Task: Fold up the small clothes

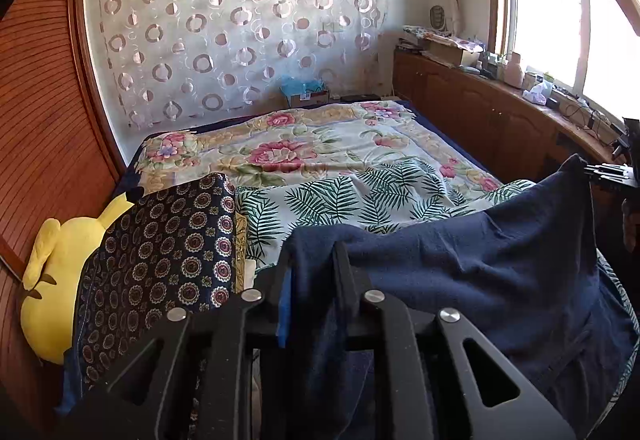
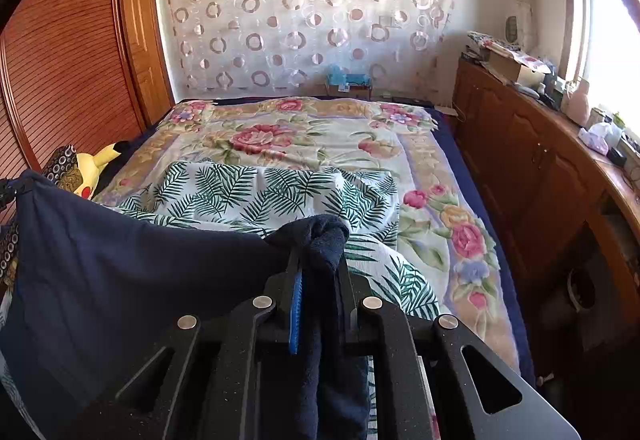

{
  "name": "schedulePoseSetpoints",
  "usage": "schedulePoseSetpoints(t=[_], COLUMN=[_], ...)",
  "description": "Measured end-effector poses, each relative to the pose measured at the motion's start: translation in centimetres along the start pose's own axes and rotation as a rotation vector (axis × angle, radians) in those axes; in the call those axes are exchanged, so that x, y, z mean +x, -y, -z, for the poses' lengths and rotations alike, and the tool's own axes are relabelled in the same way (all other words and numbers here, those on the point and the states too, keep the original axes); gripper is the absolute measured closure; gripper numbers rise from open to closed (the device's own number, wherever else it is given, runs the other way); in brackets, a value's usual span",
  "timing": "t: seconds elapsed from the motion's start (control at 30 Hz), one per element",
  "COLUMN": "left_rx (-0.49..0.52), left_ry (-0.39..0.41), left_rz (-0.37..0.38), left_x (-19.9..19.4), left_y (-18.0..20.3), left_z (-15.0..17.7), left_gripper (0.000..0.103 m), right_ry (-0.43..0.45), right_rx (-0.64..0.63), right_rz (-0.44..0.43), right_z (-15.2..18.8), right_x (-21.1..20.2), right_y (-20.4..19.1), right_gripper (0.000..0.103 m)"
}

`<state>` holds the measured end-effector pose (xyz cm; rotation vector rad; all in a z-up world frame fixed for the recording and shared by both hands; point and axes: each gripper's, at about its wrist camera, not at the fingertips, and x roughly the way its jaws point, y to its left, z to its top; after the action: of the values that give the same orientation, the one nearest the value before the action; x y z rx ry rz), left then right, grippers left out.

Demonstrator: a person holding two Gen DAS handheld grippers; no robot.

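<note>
Navy garment [image 1: 500,260]: soft, matte knit, hanging as a slack sheet between the two grippers above the near end of the bed [image 1: 320,144]. Left gripper [image 1: 310,264]: black jaws standing only a narrow gap apart, one corner of the cloth bunching between them and draping down over the linkage; whether the pads are pressing on it cannot be told. Right gripper [image 2: 318,260]: jaws likewise a narrow gap apart, the opposite corner lying rolled into a thick knot between them, with a blue pad [image 2: 295,312] showing beside it; grip also unclear. Bed: carrying a rose-printed spread and, nearer, a crumpled fern-print sheet [image 2: 260,196] lying directly beneath the garment. Left of the bed: a medallion-patterned cloth [image 1: 168,244] and a yellow plush [image 1: 52,280] resting against a slatted wooden wall.
</note>
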<state>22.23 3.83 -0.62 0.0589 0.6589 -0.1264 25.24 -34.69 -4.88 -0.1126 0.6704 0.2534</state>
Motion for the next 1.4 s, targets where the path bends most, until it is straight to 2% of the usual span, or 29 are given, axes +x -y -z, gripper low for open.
schedulePoseSetpoints(t=[0.03,0.07,0.13,0.17,0.23,0.33,0.5,0.63,0.93,1.03,1.17,1.23,1.4], left_rx=[-0.002,-0.002,-0.003,-0.009,-0.014,-0.004,0.0,-0.009,-0.021,-0.016,-0.008,-0.013,-0.015], left_ry=[0.003,0.007,0.012,0.005,-0.016,-0.033,-0.052,-0.082,-0.171,-0.189,-0.209,-0.216,-0.22], left_rz=[0.005,0.012,0.031,0.05,0.079,0.105,0.105,0.122,0.099,0.092,0.088,0.087,0.073], left_x=[-0.5,-0.8,-1.5,-2.0,-2.3,-3.2,-4.8,-5.4,-4.0,-3.5,-2.8,-2.4,-2.3], left_y=[0.0,0.0,0.0,0.0,0.2,1.1,2.6,3.4,3.4,3.5,4.1,4.4,4.9], left_z=[0.2,0.4,0.8,1.3,2.1,4.1,7.5,10.0,13.5,14.1,14.7,14.9,15.1], left_gripper=[0.071,0.062,0.053,0.04,0.022,0.022,0.022,0.022,0.022,0.022,0.022,0.022,0.022], right_ry=[-0.001,-0.005,-0.01,-0.01,-0.005,-0.015,-0.055,-0.084,-0.164,-0.156,-0.164,-0.166,-0.166], right_rx=[0.001,-0.004,-0.015,-0.021,-0.032,-0.041,-0.034,-0.027,-0.023,-0.02,-0.021,-0.019,-0.028], right_rz=[0.015,0.027,0.012,0.008,-0.008,-0.037,-0.062,-0.054,0.003,0.008,0.003,-0.007,-0.002], right_z=[-0.1,0.0,0.1,0.3,1.2,3.0,6.2,8.1,8.4,7.7,7.3,7.6,8.2], right_x=[-0.2,-0.6,-0.8,-0.8,-1.5,-1.9,-2.8,-2.9,-1.1,-1.2,-0.8,-0.6,-0.2], right_y=[0.1,-0.1,-0.4,-0.5,-0.8,-1.1,-1.7,-1.7,-0.9,-1.1,-0.9,-1.0,-1.1], right_gripper=[0.072,0.067,0.067,0.066,0.066,0.066,0.066,0.066,0.066,0.06,0.038,0.033,0.028])
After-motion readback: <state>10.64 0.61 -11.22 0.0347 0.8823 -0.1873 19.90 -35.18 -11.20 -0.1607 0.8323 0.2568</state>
